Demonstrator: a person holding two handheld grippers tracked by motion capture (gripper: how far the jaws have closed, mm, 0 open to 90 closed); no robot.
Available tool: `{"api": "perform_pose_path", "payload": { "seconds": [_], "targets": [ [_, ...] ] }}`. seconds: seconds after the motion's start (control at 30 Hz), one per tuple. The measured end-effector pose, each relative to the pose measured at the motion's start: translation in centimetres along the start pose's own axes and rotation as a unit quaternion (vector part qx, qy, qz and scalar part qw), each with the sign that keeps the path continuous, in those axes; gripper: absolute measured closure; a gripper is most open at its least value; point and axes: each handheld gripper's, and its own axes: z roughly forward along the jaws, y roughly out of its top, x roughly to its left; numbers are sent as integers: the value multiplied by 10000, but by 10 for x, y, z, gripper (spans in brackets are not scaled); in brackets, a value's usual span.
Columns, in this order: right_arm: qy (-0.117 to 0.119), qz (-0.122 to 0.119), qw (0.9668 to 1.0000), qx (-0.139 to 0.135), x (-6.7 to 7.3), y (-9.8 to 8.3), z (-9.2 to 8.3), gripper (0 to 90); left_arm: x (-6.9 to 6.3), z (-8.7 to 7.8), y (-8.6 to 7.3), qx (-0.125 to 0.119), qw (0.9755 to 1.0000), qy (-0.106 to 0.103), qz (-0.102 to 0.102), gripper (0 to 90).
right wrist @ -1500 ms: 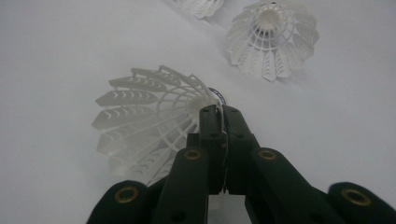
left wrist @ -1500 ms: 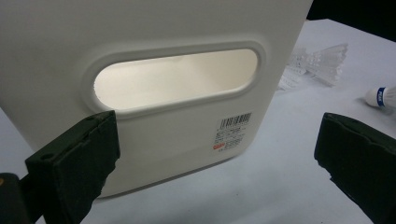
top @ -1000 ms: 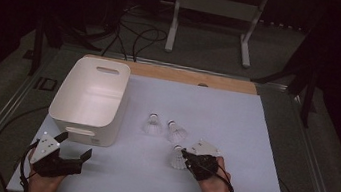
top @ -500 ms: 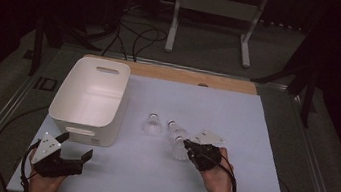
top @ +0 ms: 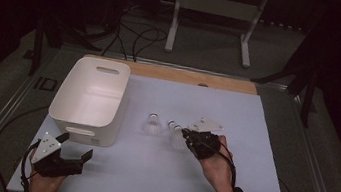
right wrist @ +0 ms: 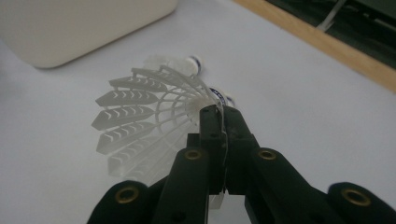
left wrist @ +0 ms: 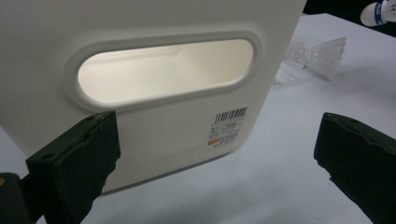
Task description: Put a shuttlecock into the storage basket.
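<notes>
The left gripper point(top: 76, 149) waits near the table's front edge, jaws spread wide and empty, facing the white bin point(top: 91, 99). Farther in, the right gripper point(top: 186, 135) pinches a shuttlecock point(right wrist: 140, 123) by its skirt, mid-table. It looks featherlight and easily crushed, so a gentle hold near the stiffer cork end seems safest. White plastic vanes, blue-banded tip. A second shuttlecock point(top: 153, 125) lies just beside.

1. A white bin point(top: 91, 99) with handle slots sits at centre left of the high view.
2. The pale table sheet point(top: 258, 179) fills the lower middle, a wooden strip point(top: 181, 75) along its top edge.
3. A metal stand point(top: 214, 11) rises at top centre, cables point(top: 134, 35) left of it.
</notes>
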Motion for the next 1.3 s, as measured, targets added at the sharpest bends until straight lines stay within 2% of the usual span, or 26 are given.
{"api": "perform_pose_path", "payload": {
  "seconds": [0.33, 0.63, 0.9, 1.3],
  "targets": [
    [115, 36, 9999, -116, -9, 19, 6, 888, 0, 0, 0, -15, 10000, -3, 17, 10],
    [205, 230, 9993, -206, -17, 27, 13, 885, 0, 0, 0, -16, 10000, -1, 29, 10],
    [215, 263, 9986, -399, -21, 33, 15, 882, 0, 0, 0, -17, 10000, 0, 33, 11],
    [265, 362, 9981, -417, -26, 38, 22, 883, -1, 1, 0, -9, 10000, -4, 44, 11]
  ]
}}
